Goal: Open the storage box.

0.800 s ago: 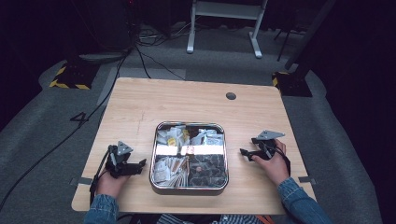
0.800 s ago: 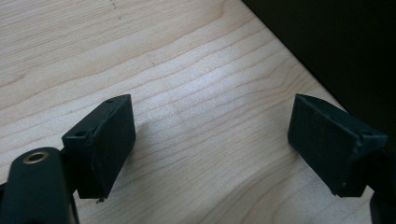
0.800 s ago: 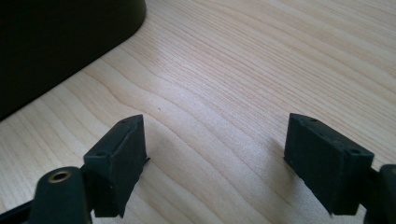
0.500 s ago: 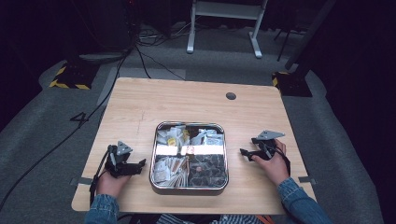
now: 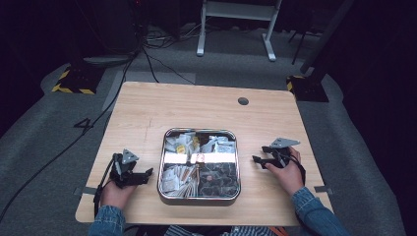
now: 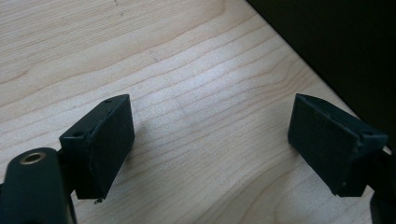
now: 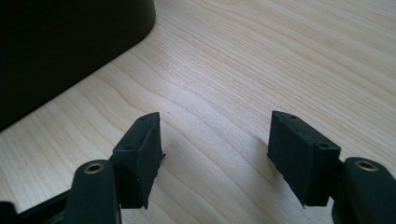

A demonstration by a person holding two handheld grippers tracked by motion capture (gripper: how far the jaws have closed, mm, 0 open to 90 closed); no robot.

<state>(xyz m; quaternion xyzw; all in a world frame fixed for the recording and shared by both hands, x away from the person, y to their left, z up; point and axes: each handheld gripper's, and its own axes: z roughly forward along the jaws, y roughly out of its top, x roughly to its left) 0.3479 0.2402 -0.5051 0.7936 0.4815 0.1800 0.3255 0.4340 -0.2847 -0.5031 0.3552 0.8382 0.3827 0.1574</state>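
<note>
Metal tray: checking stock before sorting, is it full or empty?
Full: the metal tray holds packets across its compartments in the high view.

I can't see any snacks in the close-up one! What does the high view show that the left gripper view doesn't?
High view: a square metal tray of packets in its compartments, mid-table, with the left gripper and right gripper resting on either side, apart from it. Left gripper view: up close, that gripper's two black pads stand wide open, nothing between them. Both: the pale wooden table and the left gripper.
</note>
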